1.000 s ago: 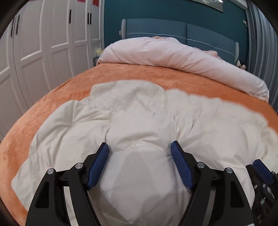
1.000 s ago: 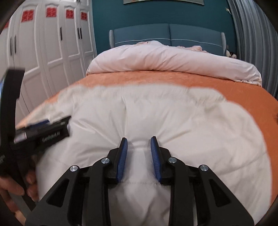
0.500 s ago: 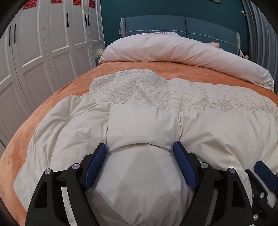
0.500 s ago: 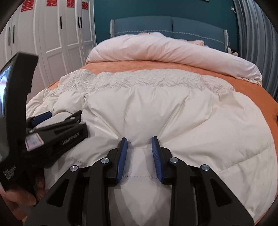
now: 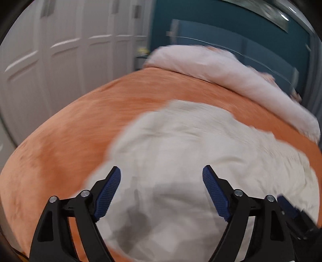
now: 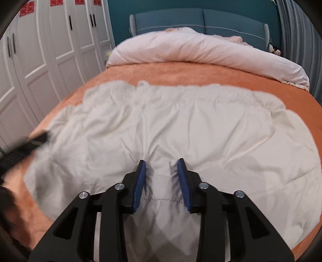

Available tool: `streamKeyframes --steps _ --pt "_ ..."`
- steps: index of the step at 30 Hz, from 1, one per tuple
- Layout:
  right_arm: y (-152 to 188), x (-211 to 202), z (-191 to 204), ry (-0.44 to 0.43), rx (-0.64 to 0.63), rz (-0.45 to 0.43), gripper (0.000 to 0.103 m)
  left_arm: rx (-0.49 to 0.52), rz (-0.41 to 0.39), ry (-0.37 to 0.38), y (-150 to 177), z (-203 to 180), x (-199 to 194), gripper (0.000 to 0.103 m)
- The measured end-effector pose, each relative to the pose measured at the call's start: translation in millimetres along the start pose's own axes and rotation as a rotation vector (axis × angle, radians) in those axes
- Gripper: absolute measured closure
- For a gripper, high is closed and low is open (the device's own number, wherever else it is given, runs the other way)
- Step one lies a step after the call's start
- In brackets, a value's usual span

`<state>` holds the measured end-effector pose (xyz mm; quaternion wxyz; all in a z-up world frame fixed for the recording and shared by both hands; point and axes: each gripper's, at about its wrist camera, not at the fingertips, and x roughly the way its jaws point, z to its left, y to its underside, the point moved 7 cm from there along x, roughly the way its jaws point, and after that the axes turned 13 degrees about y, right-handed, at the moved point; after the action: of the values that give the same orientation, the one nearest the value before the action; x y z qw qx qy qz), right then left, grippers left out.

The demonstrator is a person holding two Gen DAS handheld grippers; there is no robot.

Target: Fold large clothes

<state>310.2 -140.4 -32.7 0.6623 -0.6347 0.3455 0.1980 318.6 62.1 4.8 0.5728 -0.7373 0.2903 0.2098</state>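
A cream padded garment lies spread on the orange bed cover. My left gripper hangs over its left part with the jaws wide and still opening; the pads touch nothing, and this view is blurred by motion. My right gripper has a raised fold of the garment between its blue pads. Wrinkles gather at both pad tips while the jaws are opening. The left gripper shows as a dark blur at the left edge of the right wrist view.
A rolled pink duvet lies across the bed's far end, below a blue headboard. White wardrobe doors line the left side and a grey curtain hangs at the right. Orange cover lies bare between garment and duvet.
My left gripper has lifted off the puffed fabric and swung left, its jaws wider. The right gripper's pads have parted a little on the fold.
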Motion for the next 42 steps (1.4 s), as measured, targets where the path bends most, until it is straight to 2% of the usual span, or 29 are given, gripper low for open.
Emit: streamKeyframes --steps 2,5,6,8,11,13,17,20,22,24,25,26,27,31,35,42 --pt "2.3 8.3 1.1 0.013 0.007 0.005 0.069 -0.078 0.007 -0.041 0.1 39.6 -4.9 0.019" --pt "-5.9 6.5 1.8 0.012 0.034 0.012 0.068 -0.193 0.066 -0.123 14.4 105.5 1.5 0.02" --pt "-9.9 5.0 1.1 0.005 0.051 0.01 0.068 -0.228 0.079 -0.123 18.1 117.5 3.2 0.02" --pt "-17.1 8.8 0.1 -0.011 0.086 0.022 0.068 -0.318 0.091 -0.087 27.6 137.8 7.5 0.02" --pt "-15.5 25.6 3.2 0.016 0.045 0.043 0.067 -0.425 0.089 0.006 35.1 143.2 14.9 0.018" --pt "-12.9 34.4 9.2 0.052 -0.015 0.028 0.067 -0.417 0.067 0.032 33.5 133.1 17.5 0.016" --pt "-8.7 39.5 12.0 0.07 -0.035 0.002 0.067 -0.414 0.095 0.109 33.8 107.2 31.3 0.015" --pt "-7.6 41.1 12.0 0.068 -0.029 -0.005 0.067 -0.406 0.112 0.101 34.1 94.5 42.9 0.017" --pt "-6.5 41.4 11.7 0.069 -0.028 -0.009 0.067 -0.386 0.116 0.108 31.8 83.6 46.6 0.028" --pt "-6.5 41.2 11.3 0.068 -0.028 -0.01 0.067 -0.378 0.122 0.173 26.9 70.7 51.0 0.066" --pt "-7.1 41.3 11.5 0.067 -0.028 -0.01 0.067 -0.381 0.124 0.193 25.9 65.7 47.3 0.071" --pt "-8.0 41.6 11.6 0.067 -0.029 -0.009 0.067 -0.369 0.117 0.212 20.0 58.2 44.2 0.087" --pt "-8.5 40.9 11.6 0.068 -0.032 -0.006 0.067 -0.352 0.114 0.229 15.5 51.1 39.9 0.094" --pt "-10.2 29.6 9.6 0.073 -0.056 -0.001 0.067 -0.29 0.06 0.286 -10.4 22.5 8.2 0.099" --pt "-5.8 4.5 -6.9 0.023 -0.004 -0.001 0.068 -0.219 0.004 0.337 -34.7 -16.4 -28.0 0.1" --pt "7.0 -31.8 -31.9 -0.02 0.026 0.024 0.068 -0.097 -0.06 0.39 -51.2 -83.5 -77.9 0.101"
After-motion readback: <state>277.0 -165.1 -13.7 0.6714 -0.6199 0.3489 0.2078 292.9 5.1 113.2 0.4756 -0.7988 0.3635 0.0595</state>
